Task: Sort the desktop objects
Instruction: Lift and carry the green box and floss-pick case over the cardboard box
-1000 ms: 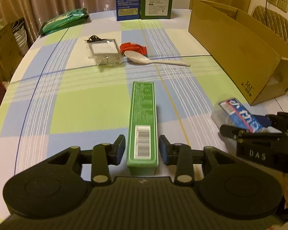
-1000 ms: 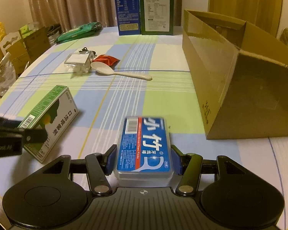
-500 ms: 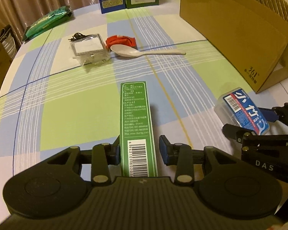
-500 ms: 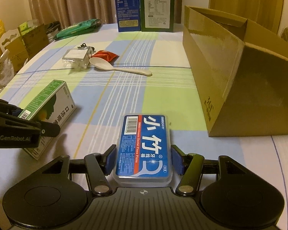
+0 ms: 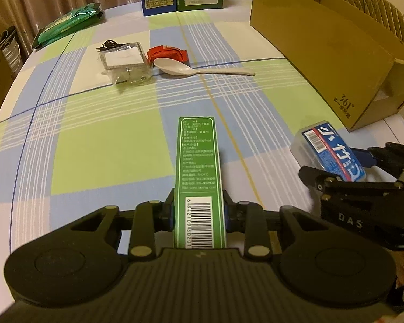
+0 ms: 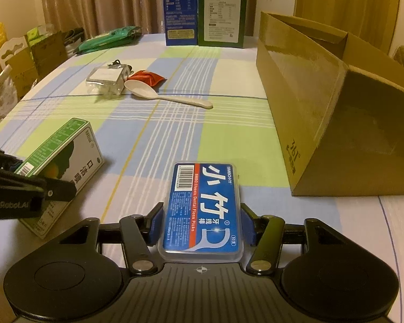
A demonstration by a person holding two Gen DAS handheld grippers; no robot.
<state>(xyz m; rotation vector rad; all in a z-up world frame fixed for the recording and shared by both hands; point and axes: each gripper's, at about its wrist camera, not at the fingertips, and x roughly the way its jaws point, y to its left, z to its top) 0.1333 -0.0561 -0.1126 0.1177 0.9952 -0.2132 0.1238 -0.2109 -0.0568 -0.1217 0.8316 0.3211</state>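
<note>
My left gripper (image 5: 199, 212) is shut on a long green box (image 5: 198, 167) with a barcode, held above the checked tablecloth. The green box also shows in the right wrist view (image 6: 64, 161), at the left. My right gripper (image 6: 202, 223) is shut on a blue dental floss pick case (image 6: 203, 207) and holds it just above the cloth. The case and right gripper show at the right of the left wrist view (image 5: 334, 153). A large open cardboard box (image 6: 323, 113) stands to the right.
Farther back lie a white spoon (image 5: 196, 68), a red packet (image 5: 169, 53) and a clear plastic case (image 5: 124, 62). A green bag (image 5: 67, 24) lies far left. Blue and green cartons (image 6: 204, 10) stand at the table's far edge.
My left gripper has closed on the green box and lifted it off the cloth. My right gripper has risen slightly with the floss case still held.
</note>
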